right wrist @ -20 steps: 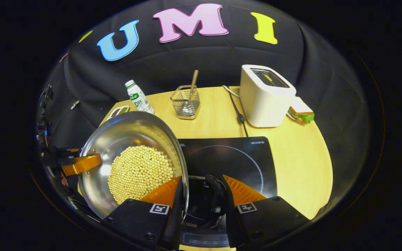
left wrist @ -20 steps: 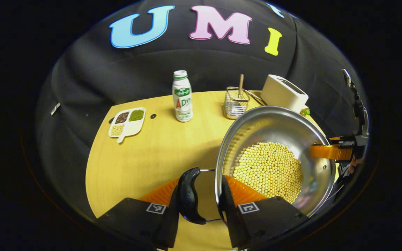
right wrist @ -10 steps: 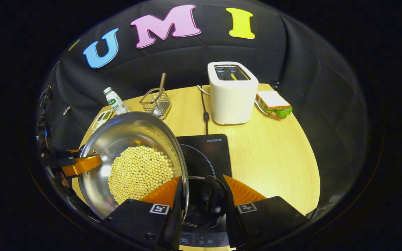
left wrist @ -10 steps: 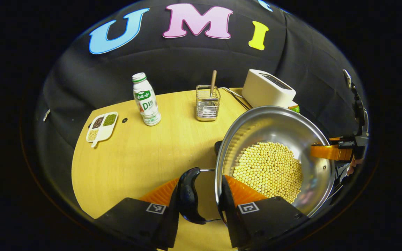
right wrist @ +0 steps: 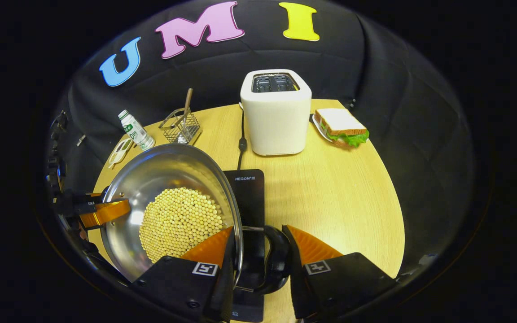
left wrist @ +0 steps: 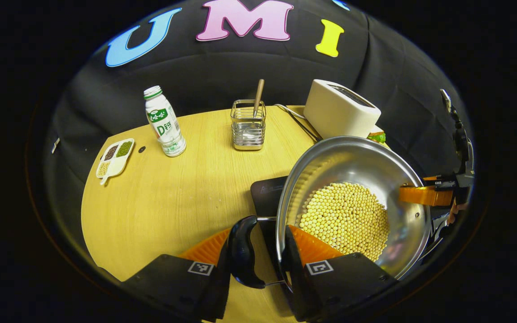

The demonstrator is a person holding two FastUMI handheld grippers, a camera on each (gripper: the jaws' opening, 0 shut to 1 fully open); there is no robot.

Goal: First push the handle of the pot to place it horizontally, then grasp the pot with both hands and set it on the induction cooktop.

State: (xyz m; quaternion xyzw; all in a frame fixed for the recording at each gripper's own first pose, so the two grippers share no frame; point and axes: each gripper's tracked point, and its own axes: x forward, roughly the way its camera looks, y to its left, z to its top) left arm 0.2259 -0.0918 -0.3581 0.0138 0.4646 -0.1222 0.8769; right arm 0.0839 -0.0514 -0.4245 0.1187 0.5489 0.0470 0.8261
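- Fingers (left wrist: 296, 251) of our left gripper (left wrist: 258, 258) and right gripper (right wrist: 258, 255) clench the pot (left wrist: 352, 202) by its handles.
- Induction cooktop (right wrist: 249, 188) lies at twelve o'clock below; we judge lowering remains.

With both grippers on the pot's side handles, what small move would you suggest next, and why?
Probably keep carrying the pot level across the induction cooktop, then lower it. The left gripper and right gripper each clamp a side handle, and in the right gripper view part of the cooktop is bare beside the pot, so it seems not yet centred.
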